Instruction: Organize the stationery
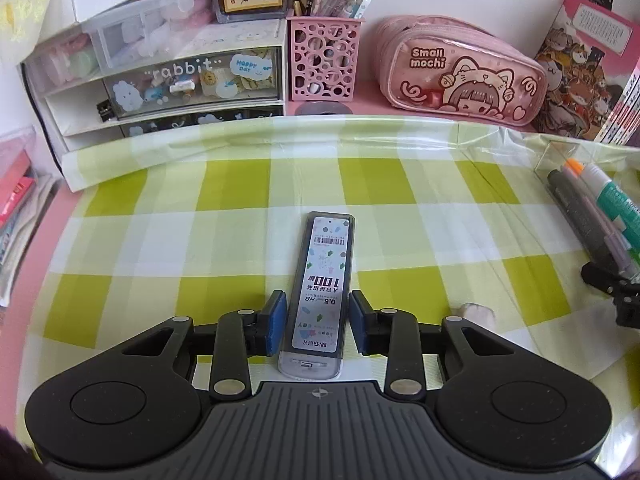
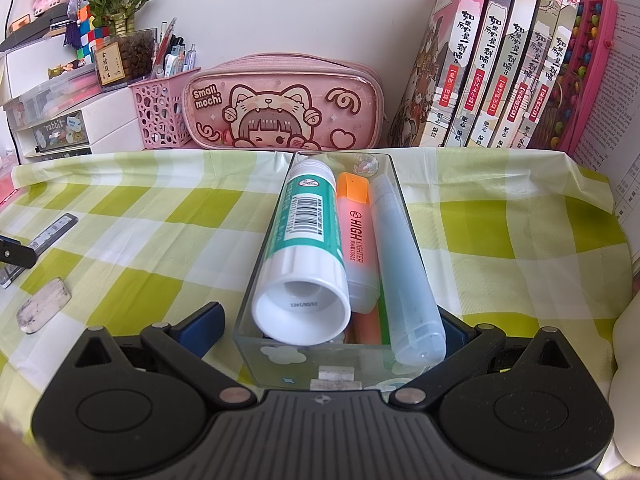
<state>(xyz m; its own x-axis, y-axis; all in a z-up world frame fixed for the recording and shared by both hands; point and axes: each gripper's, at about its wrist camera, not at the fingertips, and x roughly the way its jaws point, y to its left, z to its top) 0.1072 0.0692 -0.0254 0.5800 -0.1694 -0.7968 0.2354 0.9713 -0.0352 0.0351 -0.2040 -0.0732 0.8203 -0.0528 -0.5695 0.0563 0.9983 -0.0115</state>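
Observation:
A grey lead refill case (image 1: 320, 288) lies lengthwise on the green checked cloth, its near end between my left gripper's (image 1: 318, 320) blue pads (image 1: 276, 320), which press on its long sides. It shows again as the lead case (image 2: 56, 228) at the far left of the right wrist view. A clear box (image 2: 256, 280) holds a glue stick (image 2: 300, 240), an orange highlighter (image 2: 354, 220) and a pale blue tube (image 2: 404, 272). My right gripper (image 2: 328, 320) straddles the box's near end, open; cloth shows between its left pad (image 2: 204, 324) and the wall.
A worn eraser (image 2: 44, 306) lies left of the box. Along the back stand a drawer unit (image 1: 160, 92), a pink pen holder (image 1: 324, 60), a pink pencil case (image 2: 284, 112) and a row of books (image 2: 500, 60). Papers sit at the right edge.

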